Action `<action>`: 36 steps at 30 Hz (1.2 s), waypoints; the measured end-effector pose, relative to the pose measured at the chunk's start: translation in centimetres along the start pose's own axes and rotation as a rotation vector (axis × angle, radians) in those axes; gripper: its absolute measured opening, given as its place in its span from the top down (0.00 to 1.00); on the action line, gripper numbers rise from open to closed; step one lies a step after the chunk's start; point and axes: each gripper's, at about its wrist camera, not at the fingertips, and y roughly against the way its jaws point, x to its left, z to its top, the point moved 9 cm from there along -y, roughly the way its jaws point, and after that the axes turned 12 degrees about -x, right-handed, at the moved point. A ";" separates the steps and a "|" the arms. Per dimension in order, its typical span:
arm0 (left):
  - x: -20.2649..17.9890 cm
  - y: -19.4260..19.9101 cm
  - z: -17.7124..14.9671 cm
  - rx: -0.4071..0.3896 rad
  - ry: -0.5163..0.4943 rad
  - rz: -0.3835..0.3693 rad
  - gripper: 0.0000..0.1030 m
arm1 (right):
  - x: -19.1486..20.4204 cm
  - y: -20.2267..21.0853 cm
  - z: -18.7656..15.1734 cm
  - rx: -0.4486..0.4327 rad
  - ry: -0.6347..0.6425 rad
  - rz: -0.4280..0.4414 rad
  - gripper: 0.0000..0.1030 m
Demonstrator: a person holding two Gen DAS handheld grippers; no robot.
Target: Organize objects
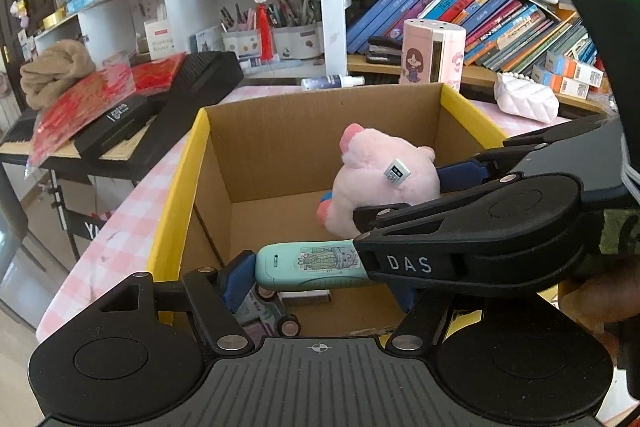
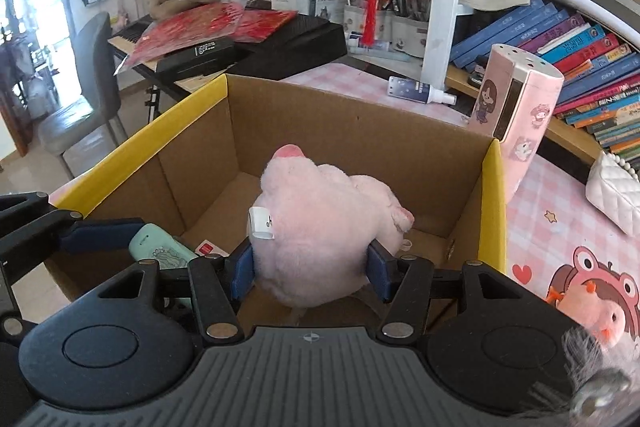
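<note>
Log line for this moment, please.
left gripper: shut on teal case | right gripper: shut on pink plush | both over box | nothing released

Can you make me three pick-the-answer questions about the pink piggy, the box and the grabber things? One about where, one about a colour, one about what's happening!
1. Where is the fluffy pink plush pig?
A. On the bookshelf
B. Over the open brown cardboard box, between the right gripper's fingers
C. On the black keyboard

2. What colour is the top edge of the box?
A. Yellow
B. Green
C. Purple

3. What is the left gripper doing?
A. Hanging empty
B. Holding a book
C. Holding a mint-green oblong plastic case with a cartoon sticker

Answers:
1 B: the blue fingers sit against both sides of the pig, with the box walls around it.
2 A: the rim shows yellow in both views.
3 C: the case lies crosswise between its fingers.
</note>
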 end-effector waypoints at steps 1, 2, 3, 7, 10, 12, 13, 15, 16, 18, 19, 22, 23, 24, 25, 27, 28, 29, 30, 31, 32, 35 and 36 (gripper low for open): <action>0.0 0.0 0.1 -0.004 -0.003 0.001 0.32 | -0.2 -0.1 0.0 0.006 0.004 0.002 0.47; -0.1 0.0 0.2 -0.007 -0.005 0.000 0.31 | -0.4 -0.2 0.0 0.009 0.011 0.002 0.47; -0.1 0.0 0.2 -0.010 -0.005 -0.003 0.31 | -0.6 -0.3 0.1 0.011 0.017 0.002 0.46; -0.1 -0.1 0.3 -0.018 -0.006 0.000 0.28 | -1.3 -0.6 0.2 0.028 0.017 0.021 0.44; 0.3 0.3 0.4 -0.030 -0.015 0.017 0.20 | -1.0 -0.4 0.2 0.028 0.025 0.029 0.36; 0.5 0.9 0.6 -0.043 -0.010 0.022 0.17 | -0.9 0.1 0.4 0.006 0.025 0.020 0.31; 0.6 1.2 0.7 -0.051 -0.003 0.021 0.17 | -0.9 0.4 0.5 0.001 0.013 0.017 0.29; 1.0 2.1 1.0 -0.069 0.014 0.024 0.13 | -1.0 1.3 0.7 -0.012 -0.024 0.015 0.26; 1.2 2.4 1.2 -0.078 0.021 0.024 0.12 | -1.0 1.9 0.9 -0.024 -0.038 0.014 0.23; 1.4 3.5 1.5 -0.100 0.037 0.021 0.08 | -1.1 3.2 1.3 -0.050 -0.053 0.004 0.20; 1.5 3.9 1.6 -0.110 0.042 0.019 0.08 | -1.1 3.8 1.5 -0.063 -0.058 -0.001 0.20; 1.8 5.1 1.7 -0.133 0.052 0.022 0.08 | -1.4 5.9 1.8 -0.097 -0.080 -0.025 0.19; 1.9 5.6 1.7 -0.139 0.055 0.024 0.08 | -1.4 6.4 2.0 -0.105 -0.088 -0.037 0.19; 2.0 6.0 1.6 -0.145 0.058 0.027 0.08 | -1.5 7.1 2.0 -0.113 -0.097 -0.050 0.19; 2.1 6.5 1.5 -0.149 0.060 0.029 0.08 | -1.6 7.6 2.0 -0.120 -0.104 -0.062 0.19; 2.4 7.4 1.3 -0.156 0.070 0.034 0.08 | -1.6 9.0 2.0 -0.140 -0.115 -0.089 0.19; 2.5 7.8 1.2 -0.158 0.074 0.036 0.08 | -1.5 9.7 2.0 -0.150 -0.117 -0.103 0.19; 2.7 8.2 1.1 -0.160 0.078 0.039 0.08 | -1.4 10.4 1.9 -0.160 -0.117 -0.118 0.19; 2.8 8.6 1.0 -0.160 0.081 0.042 0.07 | -1.4 11.0 1.8 -0.168 -0.118 -0.131 0.19; 3.0 9.0 0.8 -0.160 0.081 0.047 0.07 | -1.3 11.6 1.8 -0.177 -0.118 -0.146 0.19; 3.1 9.3 0.6 -0.158 0.081 0.053 0.07 | -1.2 12.3 1.6 -0.187 -0.119 -0.163 0.19; 3.5 10.4 -0.4 -0.142 0.082 0.074 0.07 | -1.0 14.2 1.0 -0.206 -0.123 -0.215 0.19; 3.7 10.8 -0.8 -0.134 0.084 0.083 0.07 | -0.9 14.8 0.6 -0.207 -0.125 -0.236 0.19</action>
